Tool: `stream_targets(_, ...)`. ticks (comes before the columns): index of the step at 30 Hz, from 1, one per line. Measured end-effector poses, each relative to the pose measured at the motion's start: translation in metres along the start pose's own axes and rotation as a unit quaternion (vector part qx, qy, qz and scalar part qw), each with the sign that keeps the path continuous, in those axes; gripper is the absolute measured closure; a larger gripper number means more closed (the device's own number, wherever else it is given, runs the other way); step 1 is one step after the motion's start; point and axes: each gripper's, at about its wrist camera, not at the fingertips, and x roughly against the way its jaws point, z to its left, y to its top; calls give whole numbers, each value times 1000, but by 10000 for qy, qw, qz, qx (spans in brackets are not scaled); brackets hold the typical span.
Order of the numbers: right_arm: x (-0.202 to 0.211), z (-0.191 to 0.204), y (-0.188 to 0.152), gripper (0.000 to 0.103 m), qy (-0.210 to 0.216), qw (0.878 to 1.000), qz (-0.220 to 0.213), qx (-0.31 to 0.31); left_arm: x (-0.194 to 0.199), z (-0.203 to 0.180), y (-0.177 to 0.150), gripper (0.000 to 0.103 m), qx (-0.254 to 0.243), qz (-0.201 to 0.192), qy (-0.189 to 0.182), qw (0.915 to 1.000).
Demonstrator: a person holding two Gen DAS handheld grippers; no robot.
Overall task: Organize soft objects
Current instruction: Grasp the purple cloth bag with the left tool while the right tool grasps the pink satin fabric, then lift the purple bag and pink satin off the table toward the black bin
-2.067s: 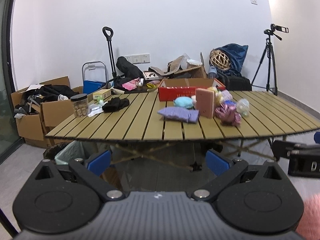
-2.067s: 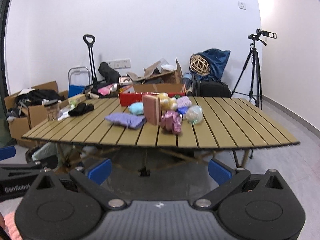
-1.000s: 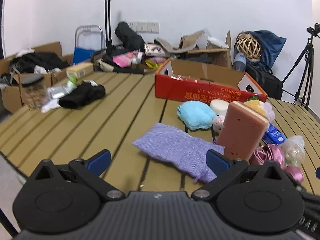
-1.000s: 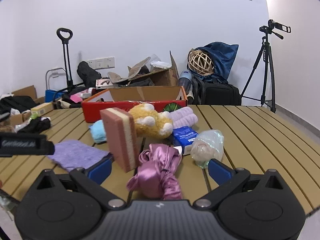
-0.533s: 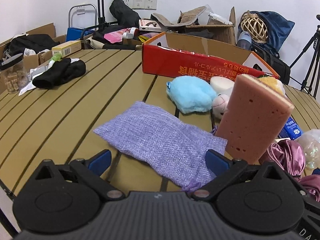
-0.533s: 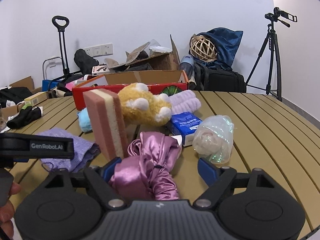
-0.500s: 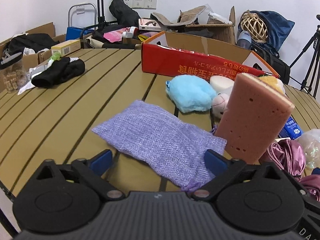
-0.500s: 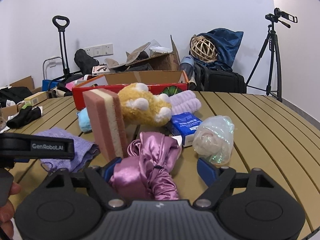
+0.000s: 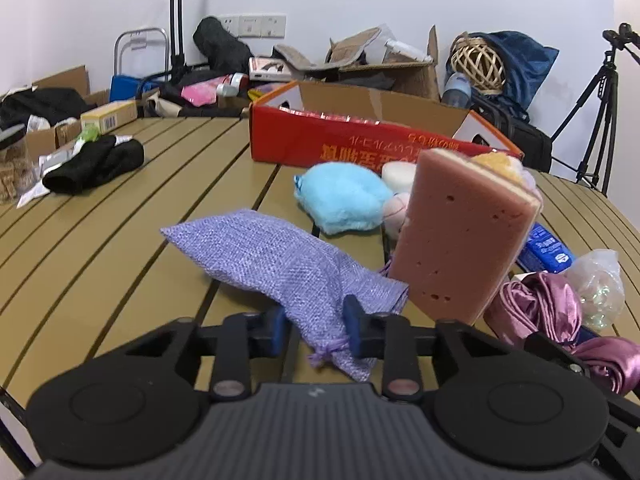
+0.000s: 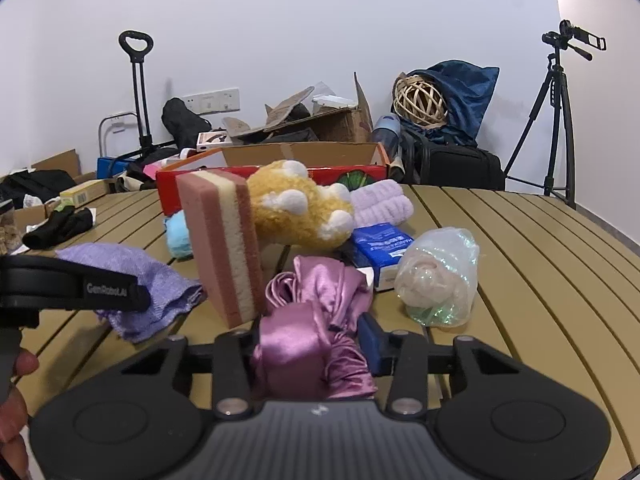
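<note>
A purple woven pouch (image 9: 276, 260) lies on the slatted table (image 9: 120, 220). Its tied near end sits between the fingers of my left gripper (image 9: 315, 330), whose jaws are closing and pinch it. A crumpled pink satin cloth (image 10: 316, 304) fills the gap of my right gripper (image 10: 312, 344). Those jaws are closing too and squeeze the bundle. A tall pink sponge (image 9: 460, 240) stands on end between pouch and cloth. Behind it lie a blue plush (image 9: 344, 200), a yellow plush (image 10: 300, 208) and a lilac towel roll (image 10: 384, 204).
An open red cardboard box (image 9: 360, 148) stands at the table's back. A blue tissue pack (image 10: 380, 244) and a plastic-wrapped ball (image 10: 440, 280) lie right of the satin. A black cloth (image 9: 96, 162) lies far left. A hand (image 10: 16, 400) holds the left tool.
Both pairs of jaws have swung in from wide apart: the left onto the pouch's near end, the right onto the satin cloth. Neither view has shifted much in the last half second.
</note>
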Motion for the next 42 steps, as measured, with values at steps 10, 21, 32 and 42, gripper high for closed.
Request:
stream_targets(10,7,-7,0,75,162,9996,-97,-207,13,7,4,87,-52,-225,-68,9997)
stream_targets(21,15,-13,1,81,324,9987,-182,-362,26,9,2,87,-239,-451,-13,9987)
stream_targets(32,32,-17,7,81,443,9970,-461,-438,47,10,3,87,-353,-670,21,9971)
stream_targets(42,82,-8,12,81,586,9933,-902,-410,108,9,-7,87,-483,-974,-8,9941)
